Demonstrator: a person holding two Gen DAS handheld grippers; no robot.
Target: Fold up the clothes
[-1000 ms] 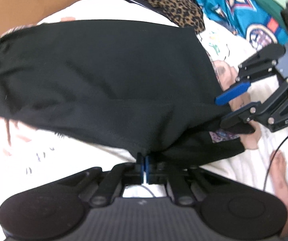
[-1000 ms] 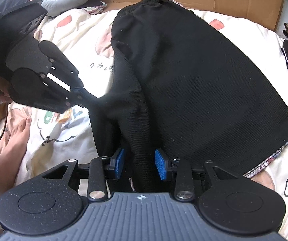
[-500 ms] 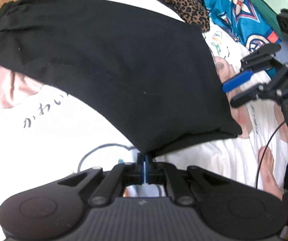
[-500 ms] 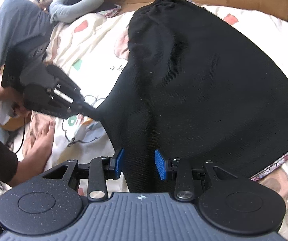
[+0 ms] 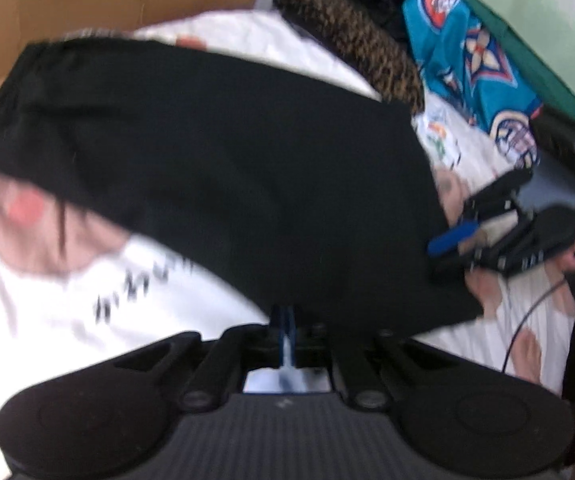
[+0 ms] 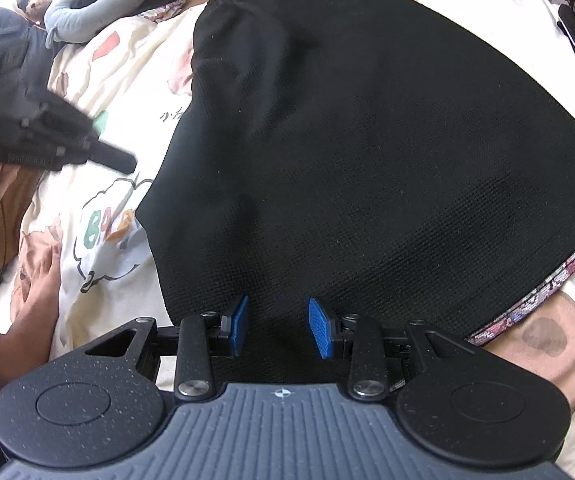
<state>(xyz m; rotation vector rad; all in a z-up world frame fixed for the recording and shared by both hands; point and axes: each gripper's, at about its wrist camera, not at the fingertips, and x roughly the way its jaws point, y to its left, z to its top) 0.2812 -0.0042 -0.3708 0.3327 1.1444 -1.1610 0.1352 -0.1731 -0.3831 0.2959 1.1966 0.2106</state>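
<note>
— Left tool point(image 5: 285, 320), state?
— Pinched almost shut, blue pads just beginning to part. No cloth seen between them. Blurred in its own view.

— Right tool point(image 6: 278, 326)?
— Standing open, blue pads well apart, pressing on nothing. Hanging right over the near hem of the black garment point(image 6: 367, 140), with dark knit showing in the gap between the pads.

— Whereabouts of the garment?
— Spread flat on the printed bedsheet point(image 6: 127, 80), fanning out straight ahead of the right tool. Gathered waistband at the far end, wide hem nearest the tool. Showing a strip of patterned trim point(image 6: 559, 276) from under the hem, ahead and to the right of the pads.

— Left tool against the garment?
— Seen from the right tool: off to the left, clear of the garment's left edge, over bare sheet, tip pointing toward the cloth without touching it.

— Anything else around?
— Beyond the left tool, past the garment: leopard-print cloth point(image 5: 351, 40), a teal printed piece point(image 5: 467, 60) to its right, cardboard point(image 5: 87, 8) at the far left.
</note>
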